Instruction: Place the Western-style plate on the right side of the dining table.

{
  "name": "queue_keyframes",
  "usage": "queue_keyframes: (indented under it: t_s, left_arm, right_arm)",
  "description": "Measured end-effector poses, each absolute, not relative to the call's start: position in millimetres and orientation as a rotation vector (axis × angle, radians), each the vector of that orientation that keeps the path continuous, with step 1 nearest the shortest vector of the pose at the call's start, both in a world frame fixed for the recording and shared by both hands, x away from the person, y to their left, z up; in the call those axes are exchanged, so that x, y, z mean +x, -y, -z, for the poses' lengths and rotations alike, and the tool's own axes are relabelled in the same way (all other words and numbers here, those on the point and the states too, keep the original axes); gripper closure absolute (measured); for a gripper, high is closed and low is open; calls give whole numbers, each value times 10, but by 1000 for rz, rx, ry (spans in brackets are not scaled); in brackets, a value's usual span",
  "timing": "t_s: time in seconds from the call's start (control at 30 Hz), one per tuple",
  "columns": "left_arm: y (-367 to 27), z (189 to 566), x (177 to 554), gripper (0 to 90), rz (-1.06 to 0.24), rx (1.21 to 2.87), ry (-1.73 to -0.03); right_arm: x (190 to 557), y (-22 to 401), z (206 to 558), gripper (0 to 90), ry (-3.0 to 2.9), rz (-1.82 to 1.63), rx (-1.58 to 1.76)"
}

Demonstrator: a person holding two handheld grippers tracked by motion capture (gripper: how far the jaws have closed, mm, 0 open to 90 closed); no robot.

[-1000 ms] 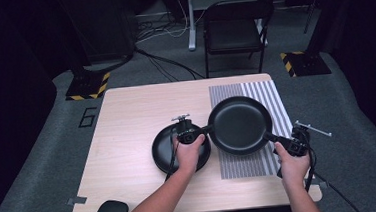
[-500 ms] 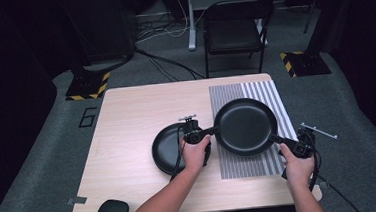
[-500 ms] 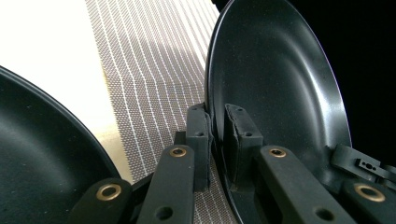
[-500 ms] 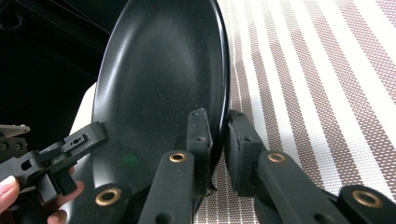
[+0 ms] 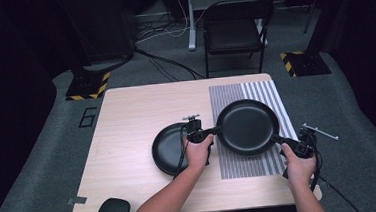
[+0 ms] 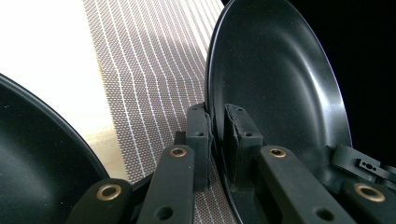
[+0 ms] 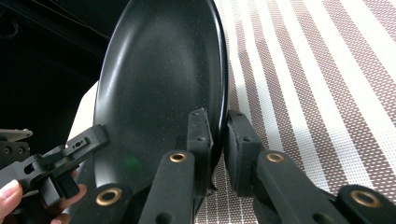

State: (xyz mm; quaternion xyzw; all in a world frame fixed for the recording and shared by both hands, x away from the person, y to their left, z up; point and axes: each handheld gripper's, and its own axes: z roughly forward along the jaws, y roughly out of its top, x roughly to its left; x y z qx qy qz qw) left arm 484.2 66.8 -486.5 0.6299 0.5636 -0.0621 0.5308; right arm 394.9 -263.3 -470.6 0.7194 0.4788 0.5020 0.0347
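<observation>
— What has changed since a second ago?

— The large round black frying pan [image 5: 247, 127] has shifted a little toward the person and down over the grey-and-white striped woven mat [image 5: 270, 92]. The left gripper [image 5: 204, 134] has come down slightly with it, while the right gripper [image 5: 291, 143] has barely moved.

— How is the pan held now?

— From two sides. In the left gripper view the two black jaws are nearly together, pinching the pan's thin rim [image 6: 208, 109] between their pads. In the right gripper view the other pair of jaws is just as narrow, clamped on the rim [image 7: 219, 121] at the opposite edge, close to where the pan's handle runs out in the high view.

— And where does the pan sit?

— Over the striped mat on the right half of the light wooden table [image 5: 127, 120], its inside facing up. Whether its base touches the mat I cannot tell.

— What lies beside it?

— A smaller round black pan [image 5: 171, 149] rests on the bare wood just left of the mat, partly under the left hand [image 5: 199, 153]. Its dark curve also fills the lower left corner of the left gripper view [image 6: 37, 154]. The right hand [image 5: 298, 166] grips its tool at the table's right edge.
</observation>
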Motion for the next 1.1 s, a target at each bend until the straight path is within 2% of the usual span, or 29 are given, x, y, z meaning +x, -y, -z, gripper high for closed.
queue_keyframes:
  t_s: [1.1]
  left_arm:
    - [-438, 5070, 5000, 809, 158, 1562, -1412]
  right_arm:
    - [4064, 2815, 5003, 810, -1440, -1508, 2349]
